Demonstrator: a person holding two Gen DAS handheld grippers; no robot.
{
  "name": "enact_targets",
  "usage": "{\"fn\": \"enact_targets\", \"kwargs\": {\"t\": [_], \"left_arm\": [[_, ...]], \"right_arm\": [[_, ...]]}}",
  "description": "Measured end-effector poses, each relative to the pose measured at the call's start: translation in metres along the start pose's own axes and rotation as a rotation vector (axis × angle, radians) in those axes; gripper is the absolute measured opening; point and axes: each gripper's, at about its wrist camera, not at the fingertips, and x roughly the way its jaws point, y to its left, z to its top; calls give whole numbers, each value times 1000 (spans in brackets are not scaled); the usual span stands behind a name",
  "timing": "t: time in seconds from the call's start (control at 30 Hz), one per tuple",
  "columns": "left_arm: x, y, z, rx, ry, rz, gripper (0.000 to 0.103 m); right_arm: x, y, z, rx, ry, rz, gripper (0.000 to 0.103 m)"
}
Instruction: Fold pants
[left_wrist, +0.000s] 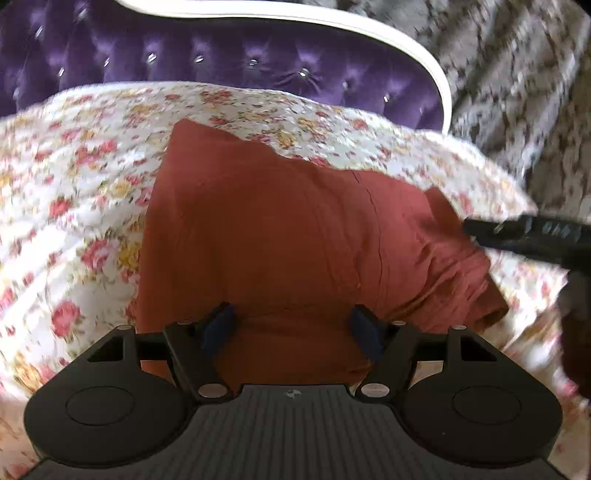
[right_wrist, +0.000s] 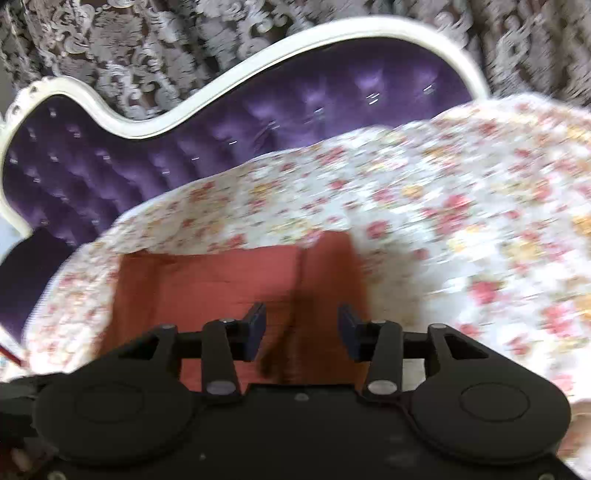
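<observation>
The rust-red pants lie folded into a broad block on a floral bedspread. My left gripper hovers over their near edge with jaws wide apart and only flat cloth below the gap. A black finger of the right gripper reaches in at the pants' right end. In the right wrist view the pants fill the lower middle, blurred. My right gripper stands open above them, and a darker raised fold of cloth runs under the gap without the pads pressing on it.
A purple tufted headboard with a white curved frame rises behind the bedspread. Grey patterned curtain hangs beyond it on the right. The floral bedspread spreads wide around the pants on all sides.
</observation>
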Motion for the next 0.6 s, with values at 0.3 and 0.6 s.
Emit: {"fn": "enact_targets", "kwargs": {"t": [0.3,0.6], "left_arm": [[-2,16,1,-102,-9,-66,71],[-5,18,4,-111,-20,-87,75]], "right_arm": [[42,-2,-7,55,83,73,64],[43,-5,-3,115,81,252,18]]}}
